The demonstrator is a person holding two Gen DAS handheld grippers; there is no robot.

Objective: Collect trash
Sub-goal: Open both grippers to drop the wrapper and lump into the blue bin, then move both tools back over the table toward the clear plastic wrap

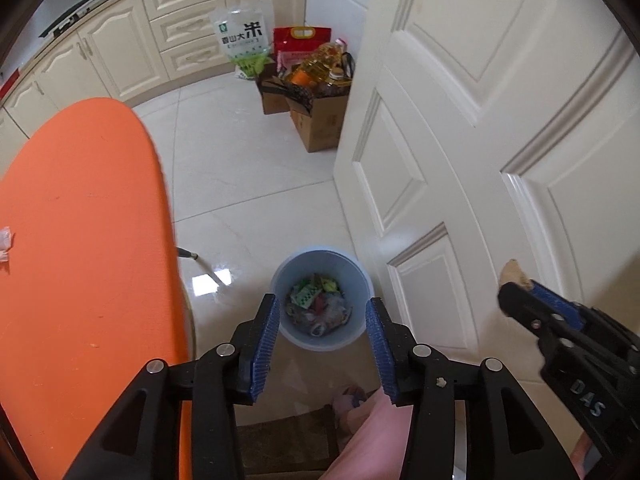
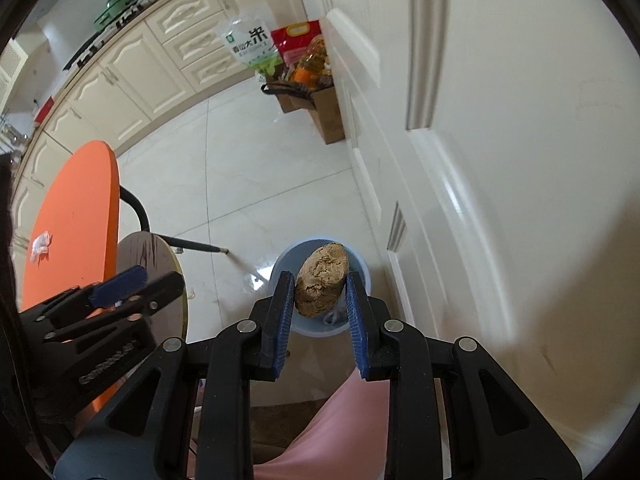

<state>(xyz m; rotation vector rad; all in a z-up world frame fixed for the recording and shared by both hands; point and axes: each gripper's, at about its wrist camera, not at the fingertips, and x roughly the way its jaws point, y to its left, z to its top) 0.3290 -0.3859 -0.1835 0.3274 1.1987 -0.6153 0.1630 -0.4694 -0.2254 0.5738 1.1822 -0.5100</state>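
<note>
Trash mostly lives in the blue bin already: wrappers and scraps sit piled at the bottom, so a good chunk of the job looks done. Left gripper hangs right above the bin with its jaws apart and nothing between them, so its load seems dropped. Right gripper is clamped on a brown crusty lump, maybe old bread, held over the bin's rim but not let go yet. Off to the bin's left, the orange table has a crumpled white scrap on it. So probably one drop pending, then at least one more pickup.
</note>
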